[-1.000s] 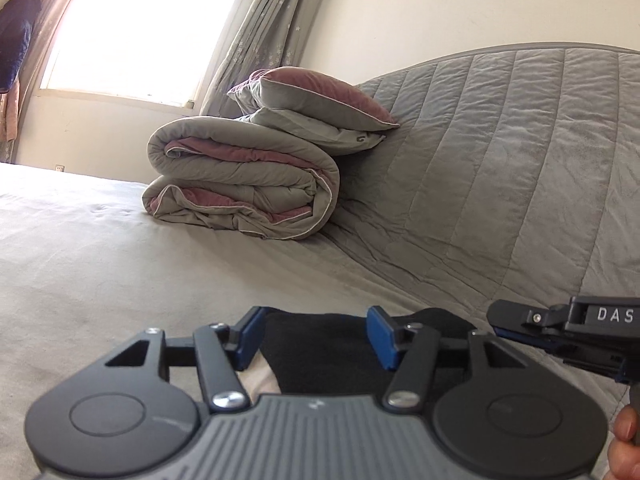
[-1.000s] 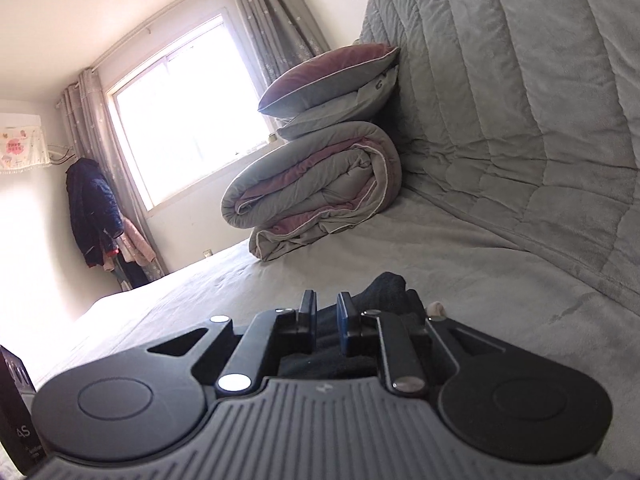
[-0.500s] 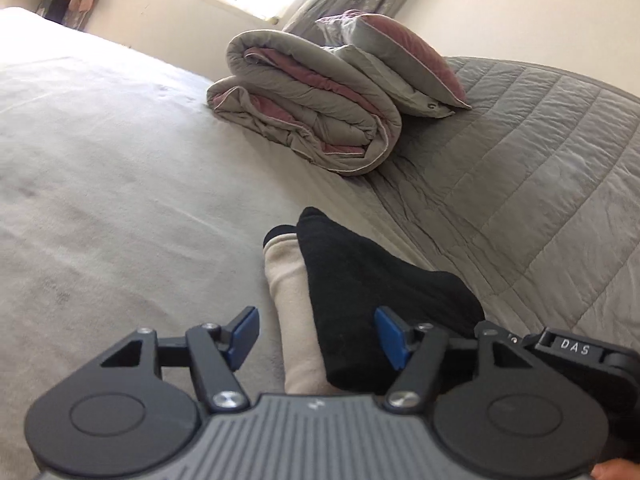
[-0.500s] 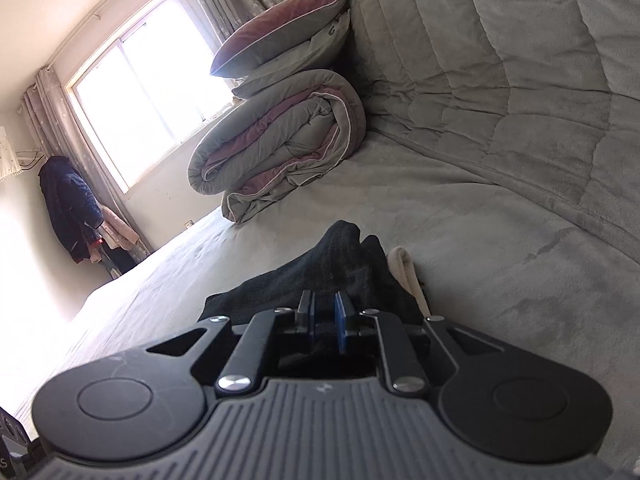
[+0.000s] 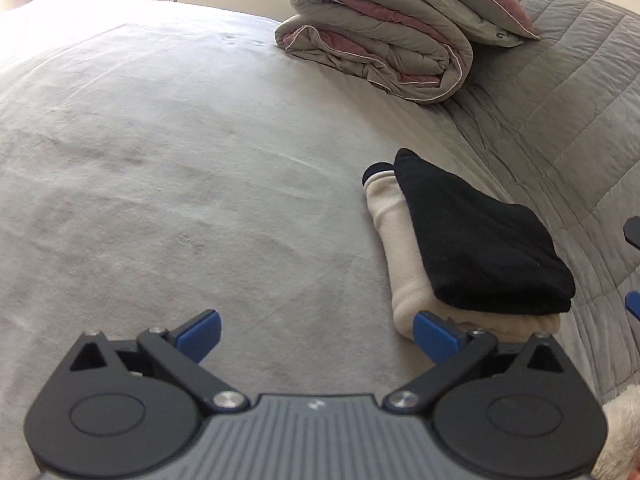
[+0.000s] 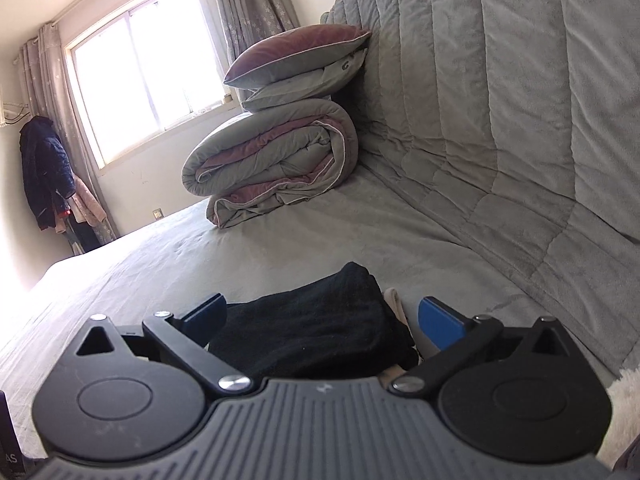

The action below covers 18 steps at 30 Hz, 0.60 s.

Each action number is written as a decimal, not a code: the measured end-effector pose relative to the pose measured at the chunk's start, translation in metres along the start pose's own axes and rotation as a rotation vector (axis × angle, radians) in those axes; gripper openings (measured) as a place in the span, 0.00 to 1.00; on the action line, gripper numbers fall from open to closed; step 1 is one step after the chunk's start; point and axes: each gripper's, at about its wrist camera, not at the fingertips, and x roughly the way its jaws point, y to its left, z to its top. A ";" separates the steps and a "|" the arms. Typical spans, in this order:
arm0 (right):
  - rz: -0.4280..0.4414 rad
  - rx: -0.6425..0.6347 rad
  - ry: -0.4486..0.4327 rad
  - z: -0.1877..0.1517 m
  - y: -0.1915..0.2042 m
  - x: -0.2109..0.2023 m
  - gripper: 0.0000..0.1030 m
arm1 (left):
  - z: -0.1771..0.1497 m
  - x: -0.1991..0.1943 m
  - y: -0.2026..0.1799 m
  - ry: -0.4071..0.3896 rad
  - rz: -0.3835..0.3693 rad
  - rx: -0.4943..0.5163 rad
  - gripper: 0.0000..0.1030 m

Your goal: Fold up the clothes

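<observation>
A folded black garment [image 5: 476,236] lies on top of a folded cream garment [image 5: 400,240] on the grey bed sheet [image 5: 180,160]. My left gripper [image 5: 316,334] is to the left of this pile, its jaws opening wide over bare sheet, with only the right fingertip close to the cream edge. In the right wrist view the black garment [image 6: 320,328] lies low between the spread fingers of my right gripper [image 6: 324,316], whose jaws are opening; the pads do not press on it. A sliver of the cream garment [image 6: 394,300] shows beside it.
A rolled grey and mauve duvet [image 5: 380,44] with pillows [image 6: 296,64] on it sits at the far end against the quilted grey headboard [image 6: 500,120]. A window [image 6: 148,64] and hanging coats [image 6: 46,172] are beyond the bed. The right gripper's edge [image 5: 632,272] shows at the right.
Both grippers have opened wide. The right one let go of the black garment, which now lies folded on the cream one. The left gripper swung left and tilted down, off the pile.
</observation>
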 end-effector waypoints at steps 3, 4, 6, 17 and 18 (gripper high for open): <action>-0.100 -0.031 0.069 0.002 0.019 0.005 1.00 | 0.006 -0.002 0.001 -0.017 0.128 0.098 0.99; -0.135 -0.048 0.101 0.003 0.026 0.007 1.00 | 0.007 -0.004 0.001 -0.030 0.163 0.124 0.99; -0.127 -0.050 0.138 0.002 0.036 0.004 1.00 | 0.007 -0.007 -0.002 -0.044 0.214 0.171 0.99; -0.220 -0.071 0.207 -0.029 0.041 -0.023 1.00 | -0.004 -0.016 -0.029 0.026 0.118 0.337 0.99; -0.227 -0.080 0.214 -0.028 0.042 -0.023 1.00 | -0.007 -0.016 -0.033 0.032 0.109 0.355 0.99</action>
